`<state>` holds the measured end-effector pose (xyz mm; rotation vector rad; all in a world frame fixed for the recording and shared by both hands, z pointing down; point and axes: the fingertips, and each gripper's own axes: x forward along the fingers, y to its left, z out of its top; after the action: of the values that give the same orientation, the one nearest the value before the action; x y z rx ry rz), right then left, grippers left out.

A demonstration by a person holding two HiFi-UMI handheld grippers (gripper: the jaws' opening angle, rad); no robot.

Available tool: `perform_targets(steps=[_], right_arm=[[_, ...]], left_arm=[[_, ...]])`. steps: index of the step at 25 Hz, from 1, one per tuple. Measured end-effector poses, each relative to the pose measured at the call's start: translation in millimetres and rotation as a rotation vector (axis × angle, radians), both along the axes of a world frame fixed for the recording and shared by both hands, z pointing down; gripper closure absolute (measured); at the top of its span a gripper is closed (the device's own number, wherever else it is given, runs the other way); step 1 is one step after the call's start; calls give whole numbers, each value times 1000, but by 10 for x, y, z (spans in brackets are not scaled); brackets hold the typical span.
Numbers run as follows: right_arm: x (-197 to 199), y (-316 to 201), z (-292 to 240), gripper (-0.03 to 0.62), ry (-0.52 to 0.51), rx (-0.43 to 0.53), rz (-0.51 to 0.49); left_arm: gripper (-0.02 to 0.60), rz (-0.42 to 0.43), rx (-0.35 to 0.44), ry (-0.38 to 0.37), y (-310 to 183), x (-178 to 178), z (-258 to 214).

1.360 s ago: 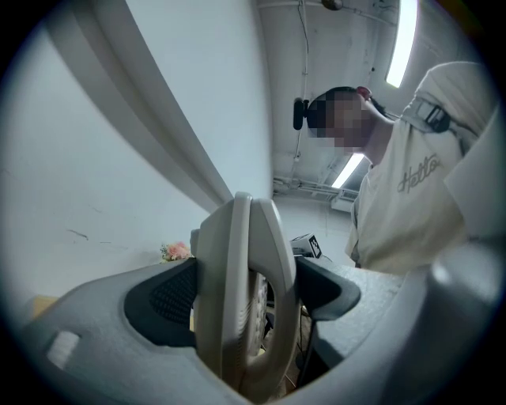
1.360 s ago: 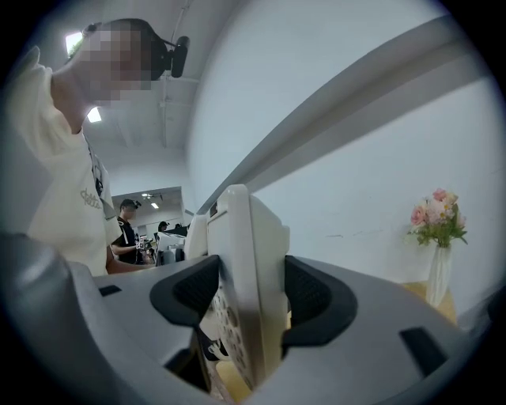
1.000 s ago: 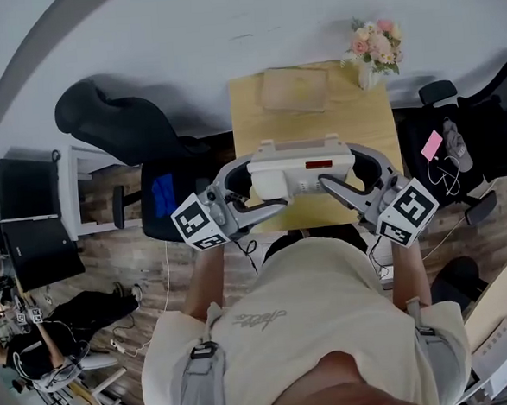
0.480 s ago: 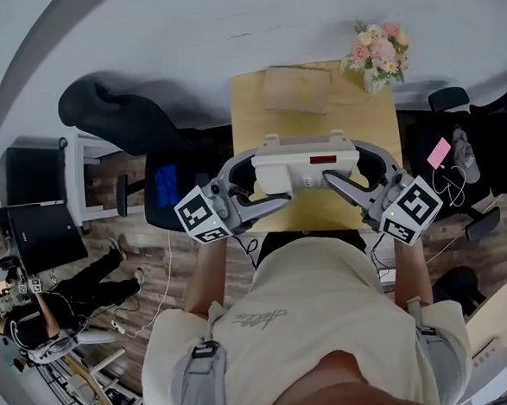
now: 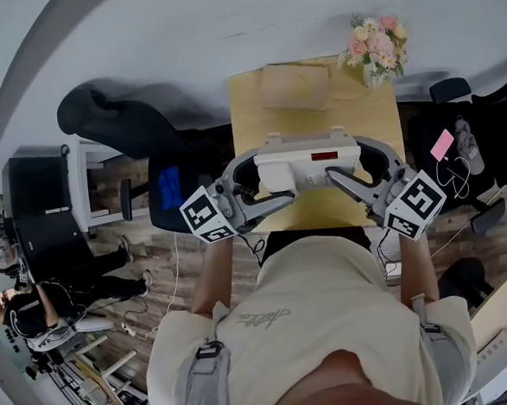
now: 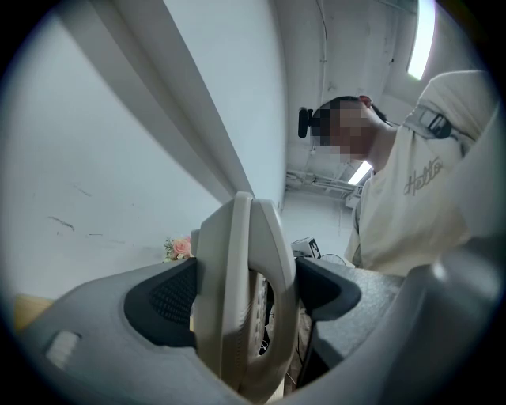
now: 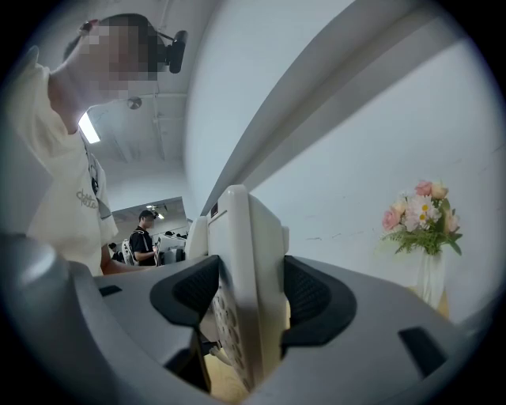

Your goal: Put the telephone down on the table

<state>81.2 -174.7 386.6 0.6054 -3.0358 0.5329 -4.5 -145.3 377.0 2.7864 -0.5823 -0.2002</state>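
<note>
A white desk telephone with a handset on its left and a small red display hangs in the air over the near half of the wooden table. My left gripper is shut on the telephone's left end, its black pads pressed to both faces. At the other end my right gripper is shut on the telephone in the same way, keypad side facing down-left. The phone is level between the two.
A flat tan box lies at the table's far middle. A vase of pink flowers stands at the far right corner. A black office chair is left of the table, another chair right. A person stands at far left.
The telephone and both grippers have barely shifted, drifting slightly right and away over the table. The person at the left has walked a little.
</note>
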Motion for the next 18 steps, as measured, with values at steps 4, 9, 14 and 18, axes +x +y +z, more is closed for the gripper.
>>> perform_targets(steps=[4, 9, 14, 18], right_arm=[[-92, 40, 25, 352, 21, -17, 16], [-283, 78, 2, 352, 51, -17, 27], [-522, 130, 139, 352, 88, -52, 23], [-776, 139, 304, 352, 102, -90, 6]], left_arm=[[193, 23, -9, 10, 21, -94, 30], [193, 37, -15, 29, 50, -287, 34], [193, 36, -46, 48, 103, -529, 176], [193, 32, -76, 54, 111, -776, 337]])
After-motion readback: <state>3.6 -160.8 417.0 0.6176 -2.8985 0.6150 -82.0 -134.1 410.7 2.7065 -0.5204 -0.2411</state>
